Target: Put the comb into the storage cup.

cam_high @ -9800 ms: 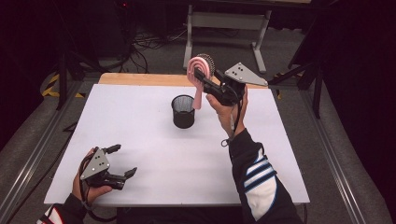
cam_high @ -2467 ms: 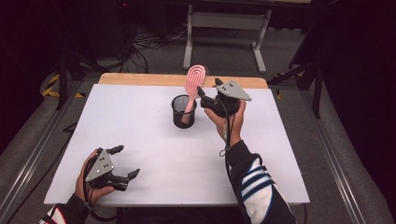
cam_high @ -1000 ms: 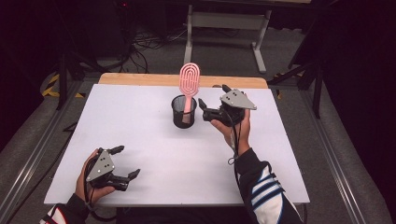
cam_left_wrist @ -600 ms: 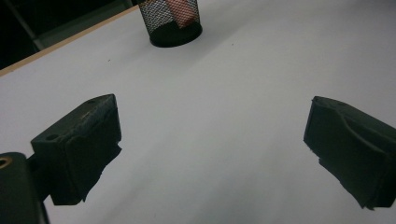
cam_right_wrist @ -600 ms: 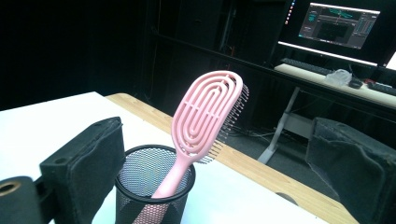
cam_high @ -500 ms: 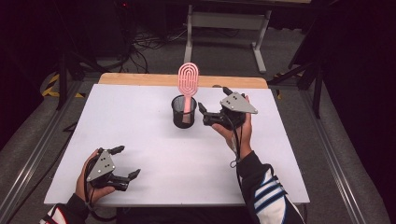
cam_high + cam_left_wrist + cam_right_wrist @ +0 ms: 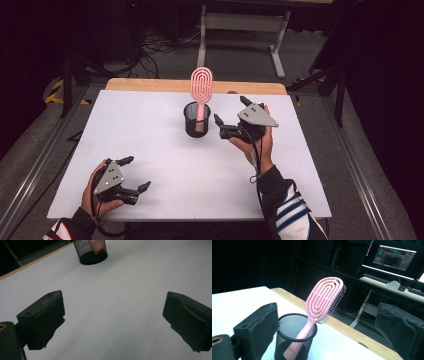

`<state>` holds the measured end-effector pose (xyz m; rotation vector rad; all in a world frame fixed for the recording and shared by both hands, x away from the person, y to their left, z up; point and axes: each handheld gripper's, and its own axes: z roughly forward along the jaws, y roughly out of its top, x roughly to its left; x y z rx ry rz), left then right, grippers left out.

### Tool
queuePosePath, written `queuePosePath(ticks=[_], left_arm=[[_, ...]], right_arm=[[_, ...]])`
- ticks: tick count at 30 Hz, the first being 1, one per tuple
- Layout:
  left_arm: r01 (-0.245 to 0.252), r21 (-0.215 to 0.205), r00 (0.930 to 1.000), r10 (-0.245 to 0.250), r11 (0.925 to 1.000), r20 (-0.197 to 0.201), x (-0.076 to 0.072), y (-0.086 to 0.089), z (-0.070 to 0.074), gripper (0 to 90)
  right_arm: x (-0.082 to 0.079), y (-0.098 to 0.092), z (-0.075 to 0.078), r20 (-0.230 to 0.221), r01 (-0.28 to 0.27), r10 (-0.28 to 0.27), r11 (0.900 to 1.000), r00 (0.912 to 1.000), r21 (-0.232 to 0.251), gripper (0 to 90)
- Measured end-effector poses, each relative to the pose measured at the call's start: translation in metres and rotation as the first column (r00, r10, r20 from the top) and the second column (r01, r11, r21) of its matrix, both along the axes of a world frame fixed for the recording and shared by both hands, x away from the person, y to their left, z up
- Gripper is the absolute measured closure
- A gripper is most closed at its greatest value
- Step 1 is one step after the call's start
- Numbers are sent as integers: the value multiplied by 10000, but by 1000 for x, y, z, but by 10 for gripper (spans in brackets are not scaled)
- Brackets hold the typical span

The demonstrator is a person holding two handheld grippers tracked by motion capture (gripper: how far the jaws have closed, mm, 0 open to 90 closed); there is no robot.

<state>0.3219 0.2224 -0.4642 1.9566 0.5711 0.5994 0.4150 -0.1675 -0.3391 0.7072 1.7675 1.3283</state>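
Observation:
A pink hairbrush [image 7: 201,92] [image 7: 323,300] stands handle-down in a black mesh cup [image 7: 197,119] [image 7: 295,340] near the table's far middle, its head leaning over the rim. My right gripper [image 7: 231,114] hovers just right of the cup, open, nothing between its jaws. At the near left my left gripper [image 7: 134,174] rests low over the white tabletop [image 7: 150,125], open and empty. Its own view shows the cup [image 7: 90,251] far ahead with the brush handle [image 7: 96,246] inside.
A wooden strip [image 7: 150,85] runs along the table's far edge. Beyond it are a desk frame [image 7: 240,30] and cables on the floor. A lit monitor [image 7: 395,255] sits on a desk in the right gripper view.
My right gripper carried the hairbrush to the cup, set it in handle-down, let go and drew back to the right. The left gripper stayed put.

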Motion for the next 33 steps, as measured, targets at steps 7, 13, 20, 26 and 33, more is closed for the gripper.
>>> queuePosePath(ticks=[7,13,20,26,33], left_arm=[[-14,1,10000,14,10000,-18,0,0,0,51],[-2,4,10000,2,10000,-22,0,0,0,52],[4,8,10000,-4,10000,-36,0,-1,0,52],[7,7,10000,-7,10000,-57,0,-1,0,52],[-3,6,10000,3,10000,-60,0,-1,0,52]], right_arm=[[-7,0,-2,151,-63,66,9997,9999,-228,55],[-13,0,-5,240,-161,169,9993,9996,-341,55],[-22,-1,-8,571,-140,177,9977,9982,-656,55],[-27,-1,-11,629,-246,296,9965,9976,-794,60],[-32,-4,-13,657,-309,359,9967,9972,-757,60]])
